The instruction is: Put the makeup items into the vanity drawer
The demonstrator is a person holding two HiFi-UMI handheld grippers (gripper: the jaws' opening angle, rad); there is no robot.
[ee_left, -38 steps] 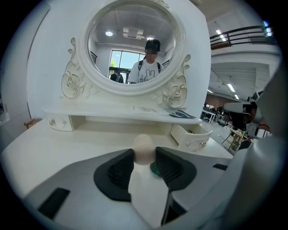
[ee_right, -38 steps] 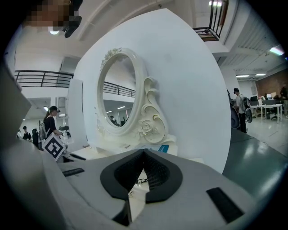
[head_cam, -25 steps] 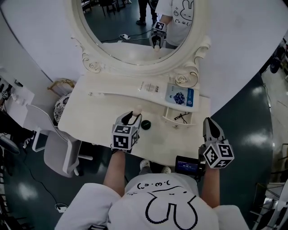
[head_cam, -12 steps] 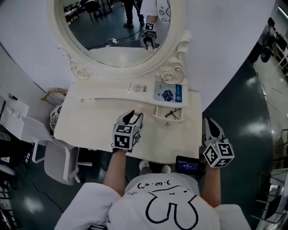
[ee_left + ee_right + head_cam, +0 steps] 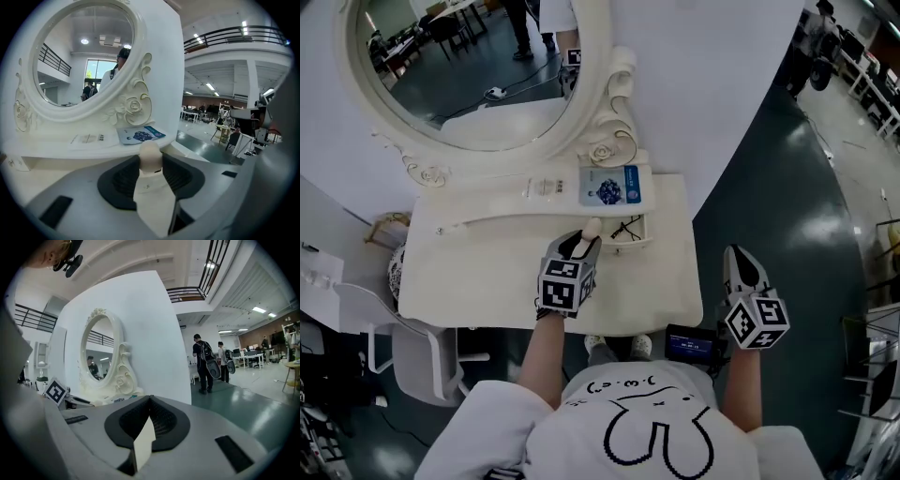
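My left gripper [image 5: 584, 242] is shut on a cream egg-shaped makeup sponge [image 5: 592, 227] whose rounded tip sticks out past the fingertips; the left gripper view shows the sponge [image 5: 151, 157] upright between the black pads. It hovers over the white vanity top [image 5: 487, 281], just left of the small open drawer [image 5: 630, 243]. A thin black item [image 5: 627, 226] lies inside the drawer. My right gripper [image 5: 739, 255] hangs off the vanity's right edge over the dark floor, jaws together and holding nothing.
A blue-and-white packet [image 5: 609, 185] and a flat white box [image 5: 546, 187] lie on the raised shelf under the oval mirror [image 5: 469, 75]. A white chair [image 5: 403, 347] stands at the left. A black device with a screen [image 5: 691, 345] sits by my right forearm.
The view has swung right, so the vanity now sits further left. My left gripper with the sponge has come up beside the open drawer. The small black round item is gone from sight.
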